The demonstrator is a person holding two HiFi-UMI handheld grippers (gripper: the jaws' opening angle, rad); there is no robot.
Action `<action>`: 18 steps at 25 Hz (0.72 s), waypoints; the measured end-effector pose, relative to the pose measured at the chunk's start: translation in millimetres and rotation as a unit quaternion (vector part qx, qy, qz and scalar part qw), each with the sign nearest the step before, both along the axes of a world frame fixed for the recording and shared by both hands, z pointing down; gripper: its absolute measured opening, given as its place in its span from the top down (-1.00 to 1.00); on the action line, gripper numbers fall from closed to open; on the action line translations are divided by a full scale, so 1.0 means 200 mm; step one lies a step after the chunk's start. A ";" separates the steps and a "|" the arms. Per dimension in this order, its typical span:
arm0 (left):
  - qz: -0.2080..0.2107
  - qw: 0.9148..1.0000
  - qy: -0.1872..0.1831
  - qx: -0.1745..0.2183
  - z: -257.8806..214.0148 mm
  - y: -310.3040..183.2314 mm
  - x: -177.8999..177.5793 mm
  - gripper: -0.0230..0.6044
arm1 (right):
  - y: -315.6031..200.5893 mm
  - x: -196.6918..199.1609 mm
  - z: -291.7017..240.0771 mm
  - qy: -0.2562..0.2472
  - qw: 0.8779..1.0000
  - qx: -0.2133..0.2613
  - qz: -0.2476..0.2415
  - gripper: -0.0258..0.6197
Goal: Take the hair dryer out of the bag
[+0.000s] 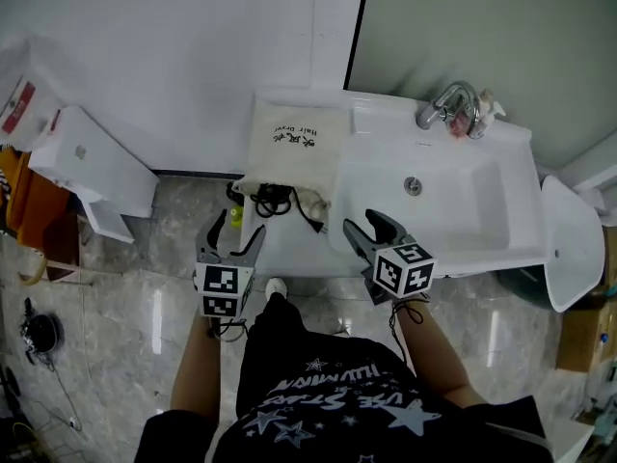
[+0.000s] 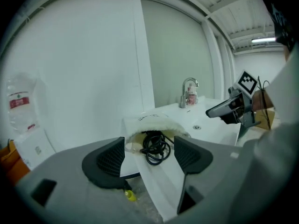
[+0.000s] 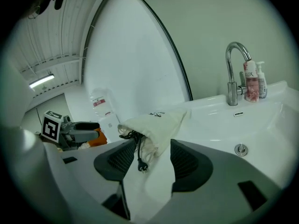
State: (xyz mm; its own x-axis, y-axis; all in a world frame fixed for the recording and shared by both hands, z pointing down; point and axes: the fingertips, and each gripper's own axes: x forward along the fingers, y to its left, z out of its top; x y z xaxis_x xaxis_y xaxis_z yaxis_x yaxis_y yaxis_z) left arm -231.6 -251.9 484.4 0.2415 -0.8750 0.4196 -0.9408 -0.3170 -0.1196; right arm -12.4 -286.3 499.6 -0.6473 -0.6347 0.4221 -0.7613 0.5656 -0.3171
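Note:
A cream cloth bag [image 1: 292,150] with black print lies on the left ledge of the white washbasin [image 1: 482,244], its mouth toward me. A coiled black cord [image 1: 273,201] spills from the mouth, and its plug [image 3: 140,166] hangs over the front edge. The hair dryer's body is hidden inside the bag [image 2: 152,123]. My left gripper [image 1: 232,236] is open, just short of the bag's mouth, with the cord [image 2: 156,147] framed between its jaws. Open too, my right gripper [image 1: 367,231] hovers over the basin's front rim, to the right of the bag [image 3: 156,124].
A chrome tap [image 1: 445,104] and pink and white bottles [image 1: 474,117] stand at the basin's back right. The drain [image 1: 413,185] sits mid-bowl. A white box [image 1: 92,167] stands on the marble floor at left. A small yellow object [image 2: 130,195] lies below the ledge.

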 end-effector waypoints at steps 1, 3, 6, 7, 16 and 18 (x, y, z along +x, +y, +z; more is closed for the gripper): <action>0.012 1.000 -0.004 -0.005 0.02 -0.06 -0.02 -0.17 | -0.03 -0.01 0.00 0.004 1.000 -0.003 0.009 0.22; 0.037 0.999 -0.020 -0.013 0.05 -0.17 -0.05 -0.17 | -0.10 -0.05 0.00 0.007 1.000 -0.007 0.025 0.22; 0.072 0.996 -0.055 -0.020 0.12 -0.31 -0.09 -0.17 | -0.17 -0.13 0.02 0.011 0.999 -0.016 0.040 0.22; 0.084 0.994 -0.067 -0.023 0.15 -0.35 -0.09 -0.17 | -0.18 -0.15 0.03 0.013 0.999 -0.019 0.043 0.21; 0.165 0.973 -0.159 -0.015 0.25 -0.57 -0.12 0.03 | -0.24 -0.39 0.07 0.020 0.998 -0.041 0.041 0.21; 0.170 0.973 -0.154 -0.001 0.23 -0.59 -0.13 0.17 | -0.23 -0.45 0.09 0.020 0.998 -0.047 0.028 0.21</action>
